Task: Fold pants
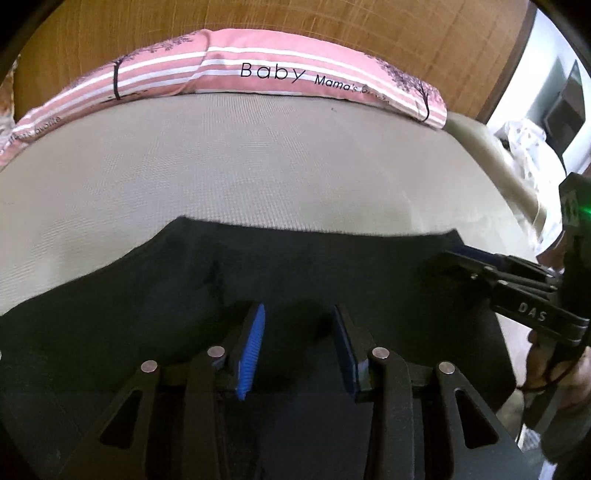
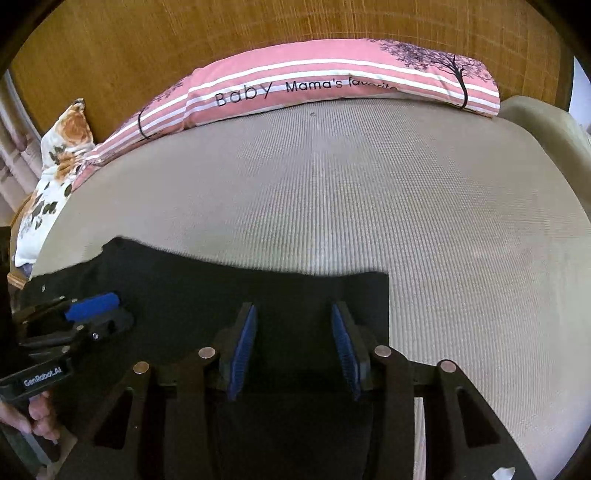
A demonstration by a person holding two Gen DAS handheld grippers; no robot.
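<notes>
Surface: you are working over a beige textured mattress [image 2: 369, 206] set against a wooden headboard [image 2: 258, 33].
Background: a long pink striped pillow [image 2: 332, 81] printed "Baby Mama's favorite" lies along the headboard; a floral cushion [image 2: 62, 155] sits at its left end in your right wrist view.
Pants: the dark pants [image 1: 295, 266] lie flat on the near part of the mattress, their far edge running roughly straight across and ending in a square corner on the right in your right wrist view.
Left gripper: your left gripper [image 1: 299, 332] points down at the pants, its blue pads parted, with only flat dark cloth visible below the gap; nothing is pinched.
Right gripper: your right gripper [image 2: 293, 332] stands over the right part of the pants near that corner, pads likewise parted and clamping nothing.
Spacing: the two grippers sit side by side over the cloth, near each other but apart.
Hand: fingers [image 2: 40, 417] wrap the left gripper's handle at the lower left of your right wrist view.
</notes>
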